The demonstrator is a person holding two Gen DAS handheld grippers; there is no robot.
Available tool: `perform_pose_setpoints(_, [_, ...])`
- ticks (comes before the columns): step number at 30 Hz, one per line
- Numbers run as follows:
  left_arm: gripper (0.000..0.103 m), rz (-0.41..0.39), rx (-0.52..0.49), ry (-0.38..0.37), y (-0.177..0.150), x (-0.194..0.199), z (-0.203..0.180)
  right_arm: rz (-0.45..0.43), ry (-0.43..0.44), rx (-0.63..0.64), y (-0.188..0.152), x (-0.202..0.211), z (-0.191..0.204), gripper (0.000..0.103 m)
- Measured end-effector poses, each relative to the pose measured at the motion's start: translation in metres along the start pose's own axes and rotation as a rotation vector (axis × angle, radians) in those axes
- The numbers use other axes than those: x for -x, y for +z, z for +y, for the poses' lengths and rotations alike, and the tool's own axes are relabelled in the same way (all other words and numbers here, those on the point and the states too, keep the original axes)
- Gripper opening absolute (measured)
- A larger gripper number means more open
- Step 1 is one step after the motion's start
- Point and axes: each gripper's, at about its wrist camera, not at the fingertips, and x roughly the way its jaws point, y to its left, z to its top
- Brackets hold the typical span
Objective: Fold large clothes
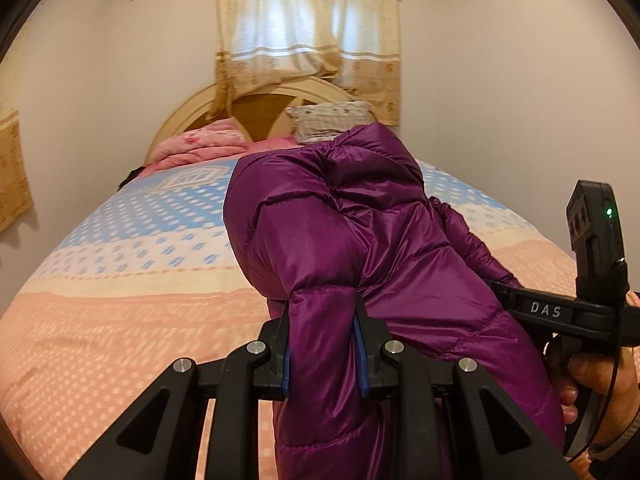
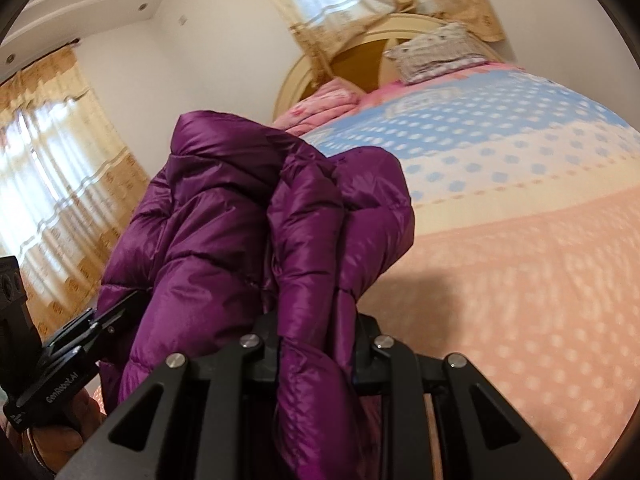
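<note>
A shiny purple quilted puffer jacket [image 1: 352, 232] hangs bunched between both grippers, lifted above the bed. My left gripper [image 1: 323, 320] is shut on a thick fold of the jacket, which fills the space between its blue-padded fingers. My right gripper [image 2: 316, 328] is shut on another bunched fold of the same jacket [image 2: 224, 224]. The right gripper shows at the right edge of the left wrist view [image 1: 504, 288], its tips buried in the fabric. The left gripper shows at the lower left of the right wrist view [image 2: 116, 312]. The jacket's lower part drops out of sight below both cameras.
The bed [image 1: 120, 320] has a peach, cream and blue dotted cover. A pink folded quilt [image 1: 200, 144] and a grey patterned pillow [image 1: 328, 120] lie by the arched headboard [image 1: 192, 112]. A curtained window [image 1: 308, 28] is behind it, another curtain [image 2: 52, 168] at the side.
</note>
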Motion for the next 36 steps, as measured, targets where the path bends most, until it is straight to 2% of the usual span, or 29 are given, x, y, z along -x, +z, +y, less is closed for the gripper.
perform_pose_setpoints(5, [0.024,0.005,0.043,0.037,-0.009,0.004,0.030,0.034,0.023,0.036,0.004,-0.027,0.017,0.025])
perform_pose_setpoints(11, [0.023,0.013,0.084,0.067,-0.014,0.005,0.055,0.071,0.047,0.061,0.005,-0.027,0.018,0.025])
perform_pose_setpoints(25, [0.023,0.059,0.139,0.133,-0.037,0.009,0.097,0.173,0.089,0.108,-0.006,-0.058,0.044,0.025])
perform_pose_setpoints(36, [0.024,0.117,0.164,0.151,-0.059,-0.007,0.122,0.237,0.072,0.107,-0.019,-0.084,0.051,0.025])
